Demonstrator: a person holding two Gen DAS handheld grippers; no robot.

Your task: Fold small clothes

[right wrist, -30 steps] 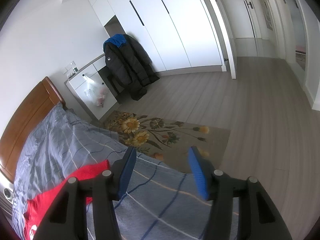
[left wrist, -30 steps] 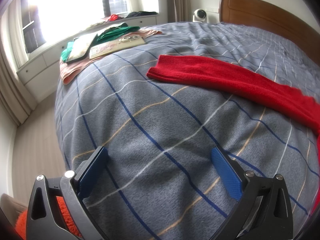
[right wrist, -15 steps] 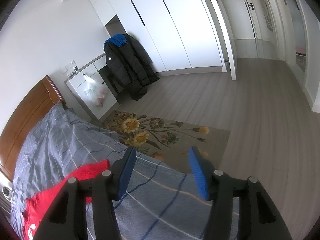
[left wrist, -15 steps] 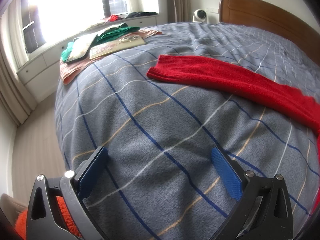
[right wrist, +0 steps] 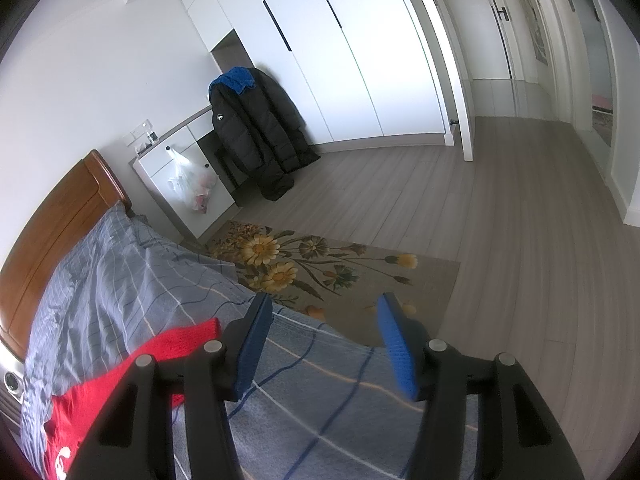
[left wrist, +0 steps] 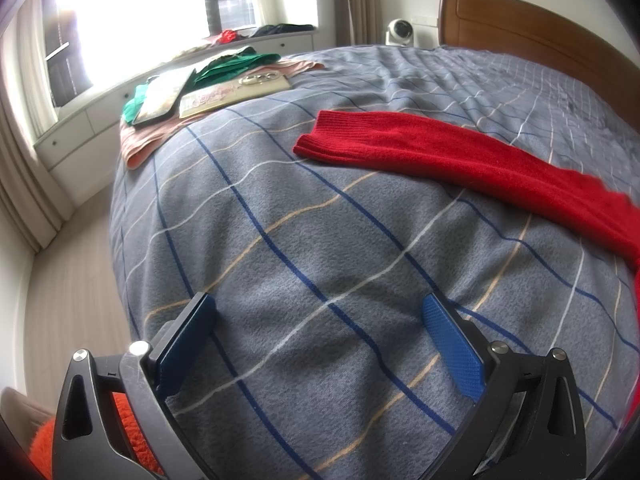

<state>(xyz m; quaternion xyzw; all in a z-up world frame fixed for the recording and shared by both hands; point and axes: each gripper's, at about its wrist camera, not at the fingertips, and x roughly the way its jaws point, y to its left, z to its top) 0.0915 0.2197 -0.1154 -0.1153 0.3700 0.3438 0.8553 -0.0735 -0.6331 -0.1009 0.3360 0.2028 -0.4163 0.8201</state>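
A red knit sweater [left wrist: 460,156] lies spread on the grey checked bedspread [left wrist: 320,240], one sleeve stretched toward the window side. My left gripper [left wrist: 320,320] hovers over the bedspread short of that sleeve, jaws wide apart, blue pads bare. In the right wrist view the sweater [right wrist: 120,372] shows at the lower left, partly hidden behind the gripper's frame. My right gripper [right wrist: 324,320] hangs open over the bed's edge, nothing between its pads.
Green and pink clothes [left wrist: 236,64] with flat books [left wrist: 232,94] lie at the bed's far corner by the window. A wooden headboard [left wrist: 540,32] stands behind. Beside the bed are a flowered rug [right wrist: 320,264], a white cabinet [right wrist: 180,184] and a hanging black coat [right wrist: 256,128].
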